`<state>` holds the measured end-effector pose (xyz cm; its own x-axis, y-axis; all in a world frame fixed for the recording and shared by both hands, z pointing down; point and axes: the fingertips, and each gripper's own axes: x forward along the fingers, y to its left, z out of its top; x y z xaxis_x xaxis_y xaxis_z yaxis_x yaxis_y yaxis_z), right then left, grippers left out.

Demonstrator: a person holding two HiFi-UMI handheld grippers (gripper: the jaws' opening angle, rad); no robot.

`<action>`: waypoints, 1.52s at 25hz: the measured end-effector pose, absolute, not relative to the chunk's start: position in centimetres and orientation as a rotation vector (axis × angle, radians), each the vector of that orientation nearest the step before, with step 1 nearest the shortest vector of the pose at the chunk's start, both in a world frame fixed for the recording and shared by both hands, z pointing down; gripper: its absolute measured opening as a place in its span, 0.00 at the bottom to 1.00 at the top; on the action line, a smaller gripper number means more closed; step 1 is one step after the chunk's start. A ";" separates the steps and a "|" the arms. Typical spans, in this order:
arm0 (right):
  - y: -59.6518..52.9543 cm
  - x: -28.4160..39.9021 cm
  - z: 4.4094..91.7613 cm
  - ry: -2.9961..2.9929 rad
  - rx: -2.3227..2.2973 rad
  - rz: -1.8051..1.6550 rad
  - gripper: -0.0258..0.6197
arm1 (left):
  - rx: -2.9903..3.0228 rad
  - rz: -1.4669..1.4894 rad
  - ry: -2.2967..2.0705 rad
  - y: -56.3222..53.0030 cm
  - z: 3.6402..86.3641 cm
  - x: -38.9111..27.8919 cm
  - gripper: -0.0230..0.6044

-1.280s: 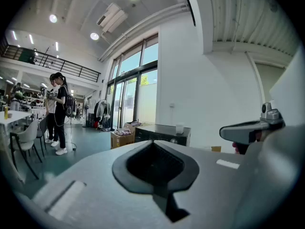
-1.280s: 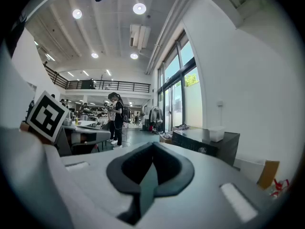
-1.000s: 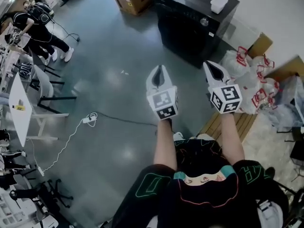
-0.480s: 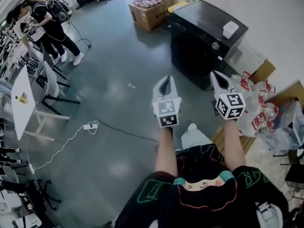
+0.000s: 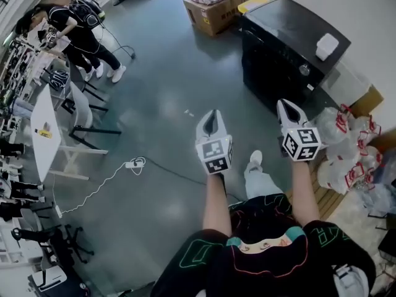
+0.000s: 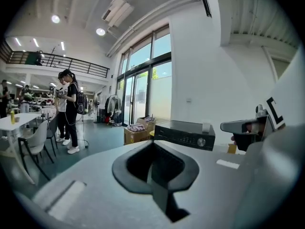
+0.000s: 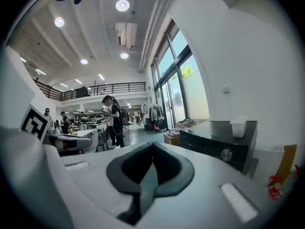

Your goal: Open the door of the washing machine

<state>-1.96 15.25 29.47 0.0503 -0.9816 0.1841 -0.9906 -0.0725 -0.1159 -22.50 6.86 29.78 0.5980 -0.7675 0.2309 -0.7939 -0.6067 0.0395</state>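
Two shut, empty grippers before the washer.
The left gripper (image 5: 211, 117) and right gripper (image 5: 287, 108) reach forward side by side on straight forearms, almost level, jaws pressed together; the washer (image 5: 291, 45) stands ahead, well apart, nearer the right one.

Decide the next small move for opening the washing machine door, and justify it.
Probably step closer to the washing machine: the left tool and right tool, both shut and empty, hang well short of its dark front.
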 end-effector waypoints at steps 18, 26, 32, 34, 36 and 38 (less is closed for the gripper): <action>-1.4 17.3 31.2 -2.052 2.519 0.529 0.04 | 2.792 0.519 -1.081 -9.4 32.4 -2.9 0.05; -2.9 23.0 27.7 -1.952 2.595 0.383 0.04 | 2.845 0.424 -1.022 -13.8 30.2 2.2 0.05; -4.3 27.2 28.8 -1.810 2.674 0.384 0.04 | 2.911 0.365 -0.885 -17.7 29.7 8.1 0.05; -5.1 28.9 28.7 -1.753 2.712 0.367 0.04 | 2.921 0.373 -0.823 -19.6 30.4 10.0 0.05; -6.0 30.2 29.1 -1.699 2.747 0.370 0.04 | 2.927 0.400 -0.762 -21.3 31.6 11.9 0.05; -7.6 31.1 29.8 -1.669 2.780 0.387 0.04 | 2.936 0.453 -0.698 -23.2 33.1 13.6 0.05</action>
